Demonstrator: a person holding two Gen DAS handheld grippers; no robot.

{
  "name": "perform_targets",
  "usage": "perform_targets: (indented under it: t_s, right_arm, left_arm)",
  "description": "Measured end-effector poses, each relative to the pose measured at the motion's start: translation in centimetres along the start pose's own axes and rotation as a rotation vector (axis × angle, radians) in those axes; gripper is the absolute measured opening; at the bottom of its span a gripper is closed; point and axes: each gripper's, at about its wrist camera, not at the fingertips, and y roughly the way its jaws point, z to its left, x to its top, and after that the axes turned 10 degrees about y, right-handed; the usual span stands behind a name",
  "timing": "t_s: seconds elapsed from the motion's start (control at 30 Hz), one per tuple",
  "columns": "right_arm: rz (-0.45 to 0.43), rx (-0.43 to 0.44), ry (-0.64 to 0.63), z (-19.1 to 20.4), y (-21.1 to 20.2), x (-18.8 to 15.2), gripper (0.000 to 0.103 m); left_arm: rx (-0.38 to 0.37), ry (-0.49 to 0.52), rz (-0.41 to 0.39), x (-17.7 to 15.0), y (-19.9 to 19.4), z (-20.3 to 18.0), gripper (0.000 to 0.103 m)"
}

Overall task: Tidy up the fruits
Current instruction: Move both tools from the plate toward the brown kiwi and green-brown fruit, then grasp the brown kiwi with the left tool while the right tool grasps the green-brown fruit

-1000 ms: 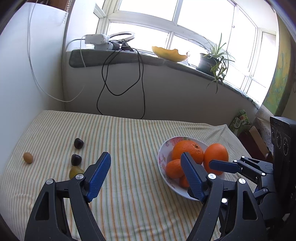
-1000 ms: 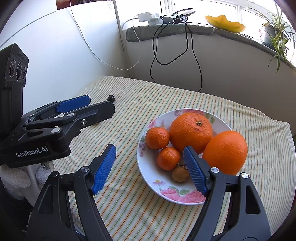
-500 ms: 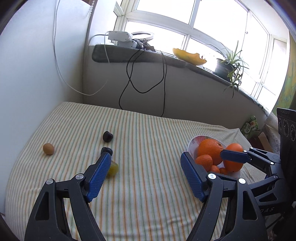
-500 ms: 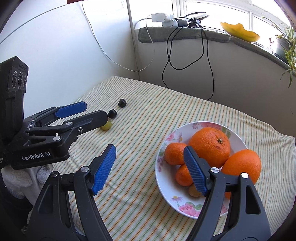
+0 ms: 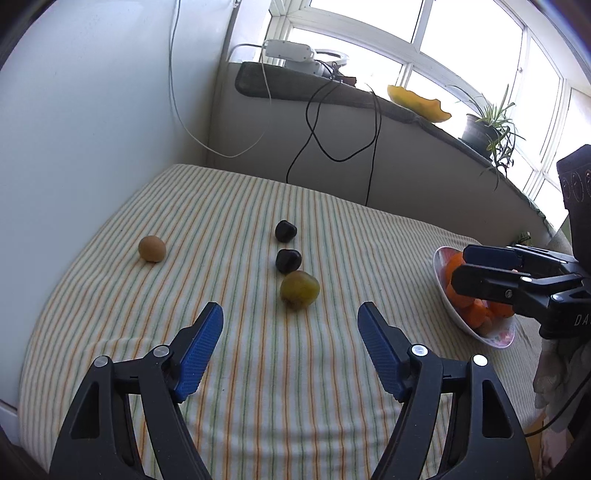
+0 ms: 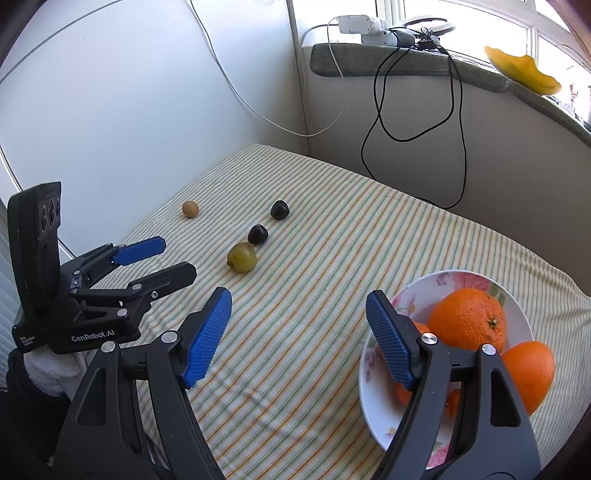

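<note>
A green-yellow fruit (image 5: 299, 290) lies on the striped cloth, with two dark fruits (image 5: 288, 260) (image 5: 285, 231) in a row behind it. A small brown fruit (image 5: 151, 249) sits apart to the left. My left gripper (image 5: 290, 315) hovers just short of the green fruit; its jaws are closing with nothing between them. At the right, a flowered bowl (image 6: 461, 280) holds two large oranges (image 6: 467, 319) and smaller ones. My right gripper (image 6: 298, 299) stands open and empty over the cloth beside the bowl. In the right wrist view the left gripper (image 6: 177, 258) points toward the green fruit (image 6: 242, 257).
A white wall (image 5: 92, 129) borders the cloth on the left, and a low wall with a windowsill (image 5: 369, 103) closes the back. Black and white cables (image 6: 458, 147) hang from a power strip (image 6: 354, 24). A yellow rind (image 5: 419, 103) and potted plant (image 5: 487, 129) sit on the sill.
The left gripper has moved left and down toward the loose fruits, with its jaws slightly narrower. The right gripper shifted left, so the bowl now sits at its right.
</note>
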Motion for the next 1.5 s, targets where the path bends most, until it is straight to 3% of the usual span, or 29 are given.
perform_targets:
  t_s: [0.23, 0.57, 0.83, 0.97, 1.5]
  right_arm:
    - [0.045, 0.046, -0.005, 2.0, 2.3, 1.2, 0.078]
    - [0.091, 0.080, -0.014, 4.7, 6.1, 1.2, 0.078]
    - [0.132, 0.091, -0.008, 5.5, 9.2, 0.6, 0.071]
    - [0.147, 0.088, -0.012, 5.8, 10.5, 0.4, 0.057]
    - [0.159, 0.086, -0.012, 5.9, 13.4, 0.9, 0.049]
  left_arm:
    - [0.012, -0.025, 0.027, -1.1, 0.3, 2.0, 0.069]
    - [0.116, -0.071, 0.011, -0.3, 0.4, 7.4, 0.063]
    - [0.135, -0.081, 0.026, 1.0, 2.5, 10.0, 0.053]
    - [0.132, -0.079, 0.045, 1.4, 3.9, 10.8, 0.049]
    - [0.132, -0.068, 0.109, 1.8, 6.8, 11.4, 0.040]
